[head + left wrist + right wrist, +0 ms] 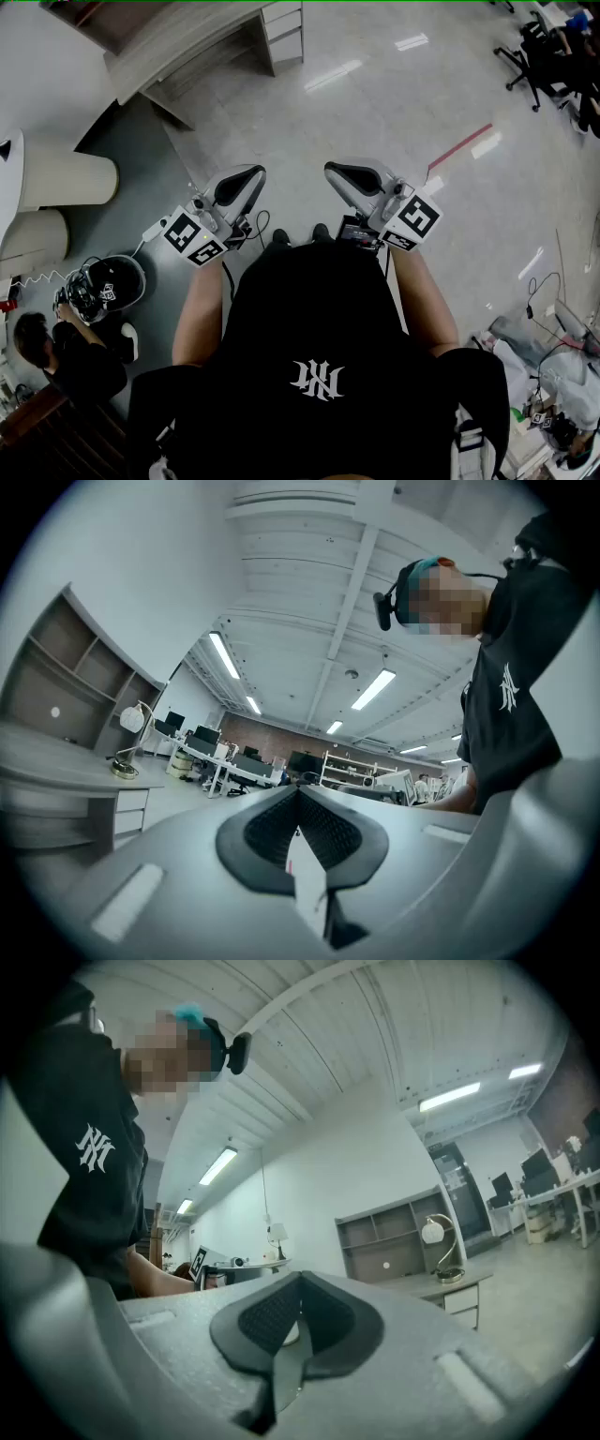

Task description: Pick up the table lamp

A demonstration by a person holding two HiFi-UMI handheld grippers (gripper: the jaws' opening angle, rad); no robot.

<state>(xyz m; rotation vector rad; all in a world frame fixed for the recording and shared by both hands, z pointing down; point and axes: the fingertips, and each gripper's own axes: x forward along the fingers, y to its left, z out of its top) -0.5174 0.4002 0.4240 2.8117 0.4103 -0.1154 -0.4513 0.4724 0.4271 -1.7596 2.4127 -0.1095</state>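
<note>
Both the left tongs [298,791] and the right tongs [300,1281] are pinched fully together with nothing in them, held about level in front of the person. The table lamp [132,720] stands well away across the floor, near one end of the tabletop [56,761] and close to its edge. I'd worry about its thin curved neck and round shade. Nudged by tongs that aren't opened in time, it could topple off that edge.

Table lamp [129,744]: on the surface [56,764], shelves [70,667] behind it (against the wall).
Left gripper [242,183]: beside the right gripper [349,176], both well apart from the lamp.
</note>
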